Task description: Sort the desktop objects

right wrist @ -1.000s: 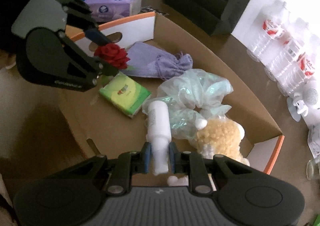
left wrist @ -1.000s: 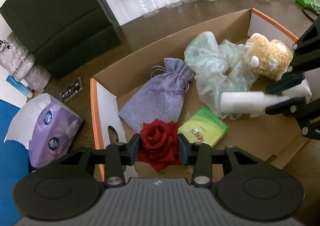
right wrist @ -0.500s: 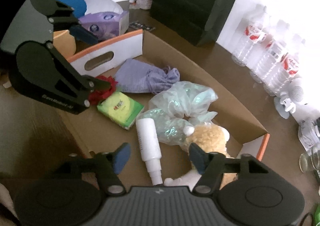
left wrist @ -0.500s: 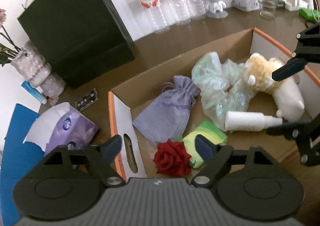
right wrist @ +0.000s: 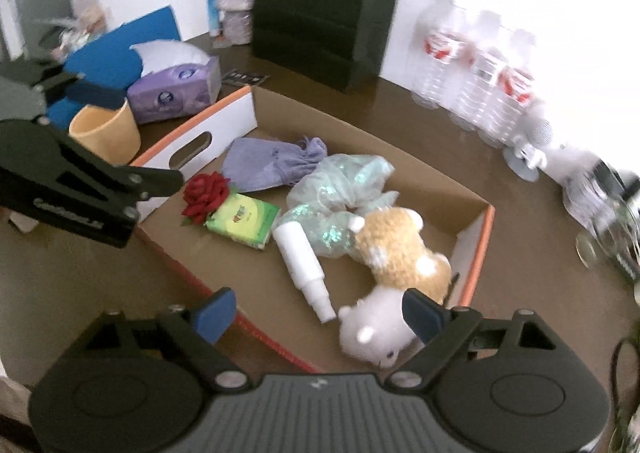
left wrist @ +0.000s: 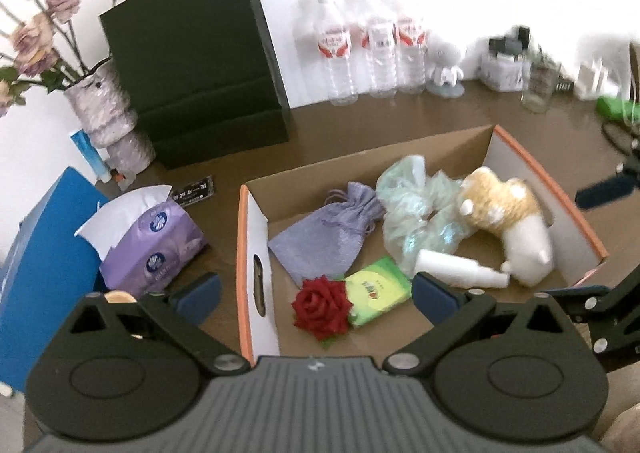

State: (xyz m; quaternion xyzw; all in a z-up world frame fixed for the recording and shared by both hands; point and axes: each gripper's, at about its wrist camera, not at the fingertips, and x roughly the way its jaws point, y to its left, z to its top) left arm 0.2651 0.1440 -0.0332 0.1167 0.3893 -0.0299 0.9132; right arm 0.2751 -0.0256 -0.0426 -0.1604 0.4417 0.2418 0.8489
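An orange-rimmed cardboard box [left wrist: 240,253] [right wrist: 216,121] holds a red rose [left wrist: 322,305] [right wrist: 206,195], a green tissue pack [left wrist: 376,291] [right wrist: 244,219], a lilac pouch [left wrist: 328,231], a crumpled pale green bag [left wrist: 416,213], a white spray bottle [left wrist: 456,273] [right wrist: 302,257] and a tan-and-white plush toy [left wrist: 508,221] [right wrist: 396,253]. My left gripper [left wrist: 316,293] [right wrist: 132,137] hovers above the rose, its jaws opening with nothing between the pads. My right gripper [right wrist: 318,312] [left wrist: 600,241] hangs over the bottle and plush, jaws also opening, gripping nothing.
A black paper bag [left wrist: 192,73], water bottles [left wrist: 372,53] and a glass jar [left wrist: 538,89] stand behind the box. Left of it are a purple tissue pack [left wrist: 152,249], a blue folder [left wrist: 40,253], a flower vase [left wrist: 104,105] and a yellow cup [right wrist: 106,133].
The left gripper let go of the rose and the right let go of the white bottle; both now lie in the box. Both grippers opened wide and drew up and back.
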